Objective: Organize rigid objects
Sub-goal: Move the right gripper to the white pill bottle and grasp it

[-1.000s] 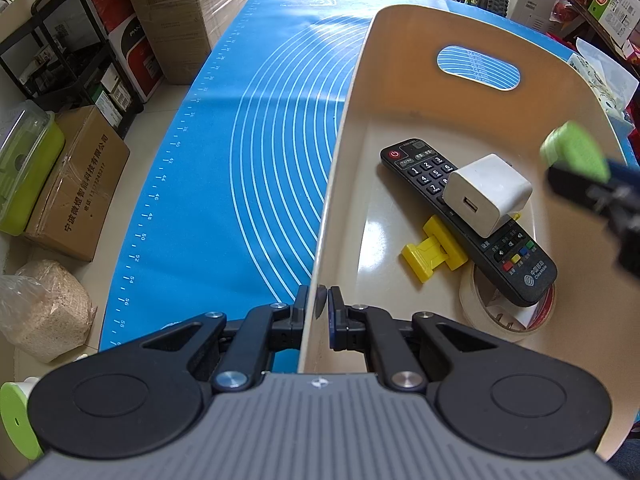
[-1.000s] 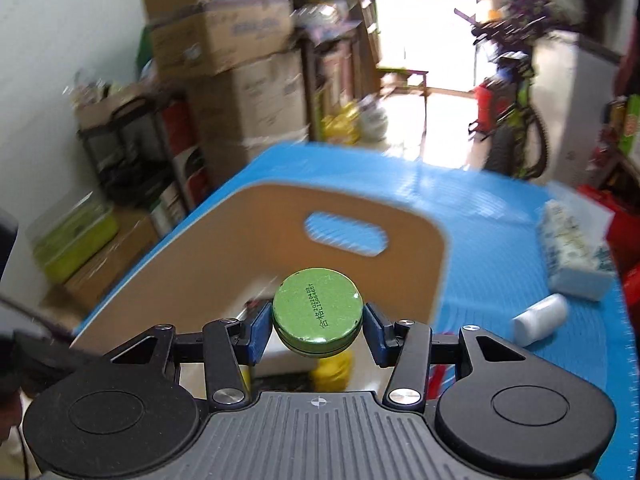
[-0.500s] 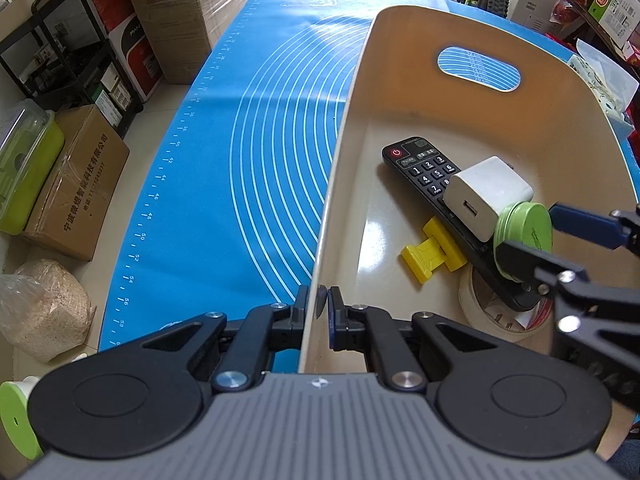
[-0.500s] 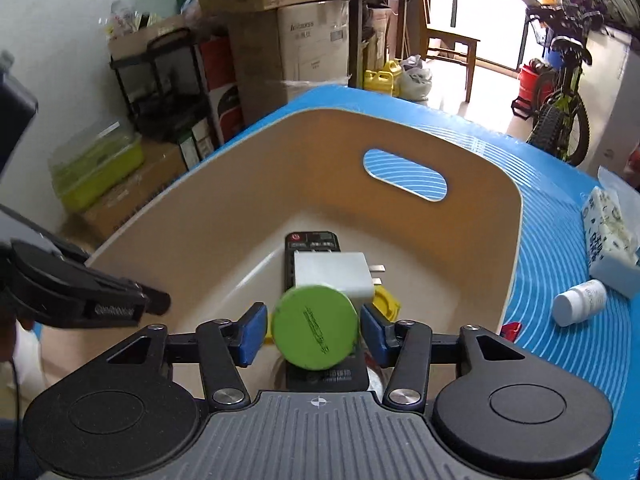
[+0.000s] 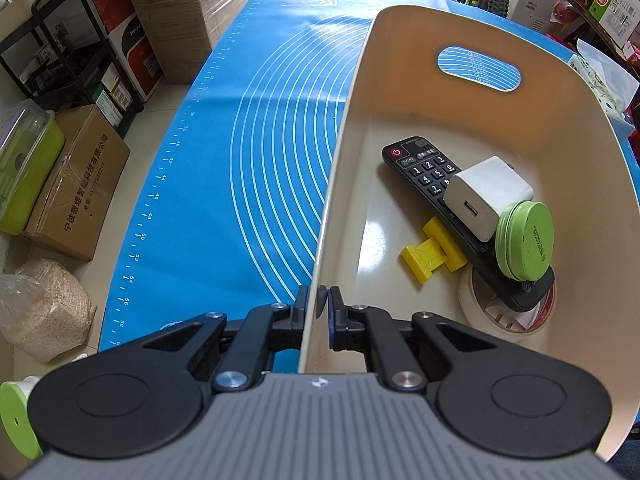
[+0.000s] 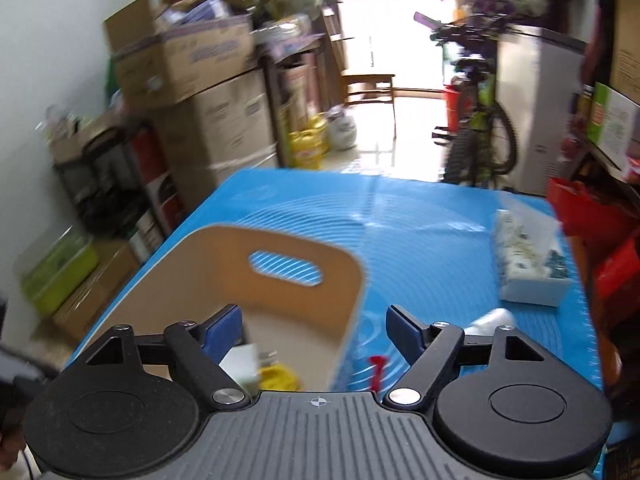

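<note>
A beige bin [image 5: 400, 32] stands on the blue mat [image 5: 260, 140]. Inside lie a black remote [image 5: 424, 172], a white charger [image 5: 486, 196], a yellow clip [image 5: 434, 250], a tape roll [image 5: 476, 308] and a green round tin [image 5: 528, 240], tilted against the charger. My left gripper [image 5: 322, 306] is shut on the bin's near rim. My right gripper [image 6: 314, 326] is open and empty, above the bin's right wall [image 6: 304, 248]. The charger [image 6: 240, 364] and the yellow clip [image 6: 280, 376] show blurred below it.
A white bottle [image 6: 490, 320], a tissue pack [image 6: 528, 260] and a small red object [image 6: 377, 368] lie on the mat right of the bin. Cardboard boxes [image 5: 188, 12], a black shelf [image 5: 68, 48] and a green box [image 5: 24, 164] stand left of the table.
My right gripper lowered the green tin into the bin, opened and let it go, then rose and drew back. The tin now rests against the charger. The left gripper has not moved.
</note>
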A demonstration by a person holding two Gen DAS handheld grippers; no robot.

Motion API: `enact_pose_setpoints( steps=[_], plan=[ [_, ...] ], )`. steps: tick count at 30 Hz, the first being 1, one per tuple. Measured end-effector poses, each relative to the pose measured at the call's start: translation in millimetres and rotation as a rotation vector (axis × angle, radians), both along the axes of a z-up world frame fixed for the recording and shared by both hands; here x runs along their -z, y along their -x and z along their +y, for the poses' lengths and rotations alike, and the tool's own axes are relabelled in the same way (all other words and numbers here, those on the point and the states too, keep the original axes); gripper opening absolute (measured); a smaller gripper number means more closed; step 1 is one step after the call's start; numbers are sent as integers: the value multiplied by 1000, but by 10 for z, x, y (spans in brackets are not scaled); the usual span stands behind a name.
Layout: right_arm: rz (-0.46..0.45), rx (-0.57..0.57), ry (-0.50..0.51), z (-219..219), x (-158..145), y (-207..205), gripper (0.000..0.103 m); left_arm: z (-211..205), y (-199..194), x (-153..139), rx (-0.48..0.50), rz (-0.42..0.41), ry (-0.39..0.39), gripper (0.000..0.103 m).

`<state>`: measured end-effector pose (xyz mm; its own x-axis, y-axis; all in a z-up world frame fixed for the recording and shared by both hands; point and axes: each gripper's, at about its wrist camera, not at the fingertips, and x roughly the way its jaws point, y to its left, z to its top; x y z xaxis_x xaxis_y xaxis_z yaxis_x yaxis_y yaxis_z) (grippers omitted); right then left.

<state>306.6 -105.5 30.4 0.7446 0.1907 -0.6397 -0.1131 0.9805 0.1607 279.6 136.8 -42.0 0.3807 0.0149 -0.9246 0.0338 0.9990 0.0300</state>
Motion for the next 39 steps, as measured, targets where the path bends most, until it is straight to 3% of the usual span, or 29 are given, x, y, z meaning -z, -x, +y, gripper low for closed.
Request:
enact_pose_setpoints(
  steps=[4, 12, 18, 29, 35, 39],
  plan=[
    [-21, 84, 32, -243, 71, -92, 82, 7, -1, 0, 0, 1, 0, 10],
    [58, 237, 34, -654, 521, -472, 82, 18, -5, -3, -1, 2, 4, 10],
    [136, 307, 49, -787, 922, -766, 82, 18, -4, -1, -1, 2, 2, 10],
    [198, 417, 97, -930, 1388, -1101, 81, 9, -9, 10, 3, 3, -6, 10],
    [216, 401, 135, -910, 1496, -1069, 69, 12, -9, 10, 2, 3, -6, 10],
    [207, 373, 138, -883, 1460, -1023, 45, 13, -10, 10, 1, 4, -4, 10]
  ],
)
